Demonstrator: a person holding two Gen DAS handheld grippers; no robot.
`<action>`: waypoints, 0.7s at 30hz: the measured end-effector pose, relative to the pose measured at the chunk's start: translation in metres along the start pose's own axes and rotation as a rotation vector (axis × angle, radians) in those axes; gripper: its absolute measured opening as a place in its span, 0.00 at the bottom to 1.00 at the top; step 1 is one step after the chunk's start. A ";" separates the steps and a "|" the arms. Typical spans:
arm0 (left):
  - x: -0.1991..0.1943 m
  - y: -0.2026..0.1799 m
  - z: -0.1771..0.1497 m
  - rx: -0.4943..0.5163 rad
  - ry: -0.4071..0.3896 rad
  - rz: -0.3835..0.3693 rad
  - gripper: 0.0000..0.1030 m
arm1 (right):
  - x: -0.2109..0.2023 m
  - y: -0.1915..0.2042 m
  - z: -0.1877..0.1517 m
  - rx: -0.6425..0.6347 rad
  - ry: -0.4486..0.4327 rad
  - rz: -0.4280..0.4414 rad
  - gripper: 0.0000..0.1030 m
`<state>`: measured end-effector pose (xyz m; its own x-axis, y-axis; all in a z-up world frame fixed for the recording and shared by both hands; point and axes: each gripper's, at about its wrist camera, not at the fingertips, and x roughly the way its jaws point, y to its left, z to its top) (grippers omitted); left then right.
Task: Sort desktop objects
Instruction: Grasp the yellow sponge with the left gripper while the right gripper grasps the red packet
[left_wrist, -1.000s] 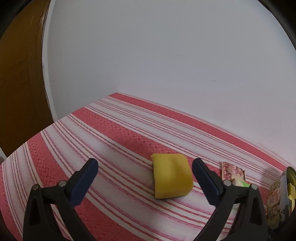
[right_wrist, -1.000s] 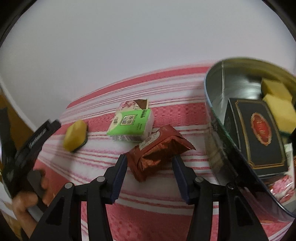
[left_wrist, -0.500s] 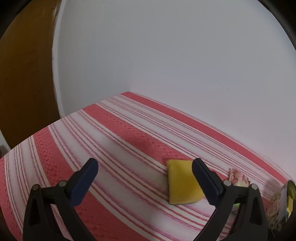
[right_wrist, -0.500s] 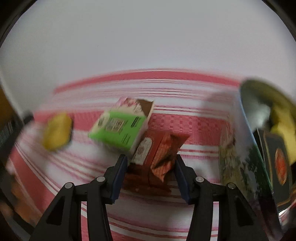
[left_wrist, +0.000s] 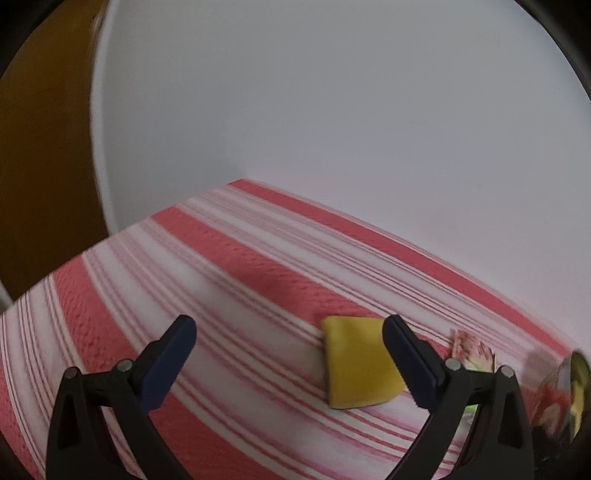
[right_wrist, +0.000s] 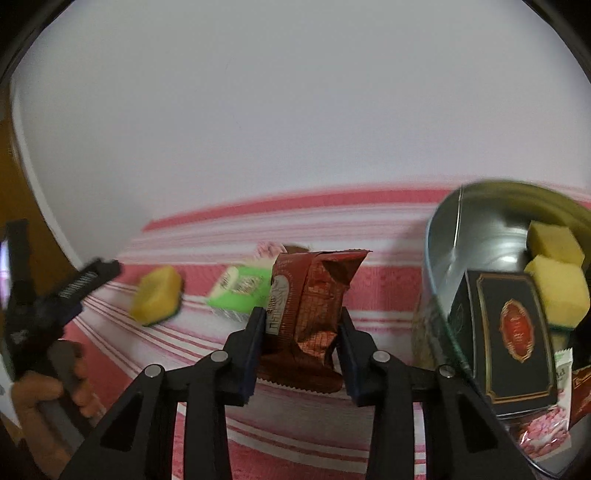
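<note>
My right gripper (right_wrist: 301, 350) is shut on a red-brown foil snack packet (right_wrist: 308, 314) and holds it upright above the striped cloth, left of a round metal tin (right_wrist: 443, 266). The tin holds two yellow sponges (right_wrist: 557, 291), a black box (right_wrist: 509, 336) and small packets. A yellow sponge (right_wrist: 157, 301) and a green packet (right_wrist: 240, 295) lie on the cloth behind. My left gripper (left_wrist: 290, 363) is open and empty, with the yellow sponge (left_wrist: 356, 367) lying just inside its right finger.
A red and white striped cloth (left_wrist: 240, 280) covers the table against a white wall. A floral packet (left_wrist: 472, 350) lies right of the sponge. A brown wooden panel (left_wrist: 40, 155) stands at the left. The person's left hand (right_wrist: 48, 402) shows in the right wrist view.
My right gripper closed on the red-brown packet and lifted it upright off the cloth. My left gripper turned left, so the sponge now sits nearer its right finger.
</note>
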<state>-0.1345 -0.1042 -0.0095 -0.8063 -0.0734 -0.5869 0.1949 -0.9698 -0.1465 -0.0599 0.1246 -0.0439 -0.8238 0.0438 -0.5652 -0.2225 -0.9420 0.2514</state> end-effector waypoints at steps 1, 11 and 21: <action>0.001 -0.007 -0.001 0.020 0.002 -0.013 0.99 | 0.002 0.002 0.004 0.003 -0.012 0.011 0.38; 0.045 -0.053 -0.011 0.181 0.208 0.054 0.87 | -0.015 0.003 0.010 -0.015 -0.094 0.014 0.38; 0.051 -0.044 -0.012 0.116 0.267 -0.033 0.53 | -0.018 0.006 0.012 -0.026 -0.120 0.007 0.38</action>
<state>-0.1774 -0.0626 -0.0430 -0.6326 0.0077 -0.7745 0.0935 -0.9919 -0.0862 -0.0531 0.1219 -0.0225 -0.8820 0.0755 -0.4652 -0.2045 -0.9506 0.2335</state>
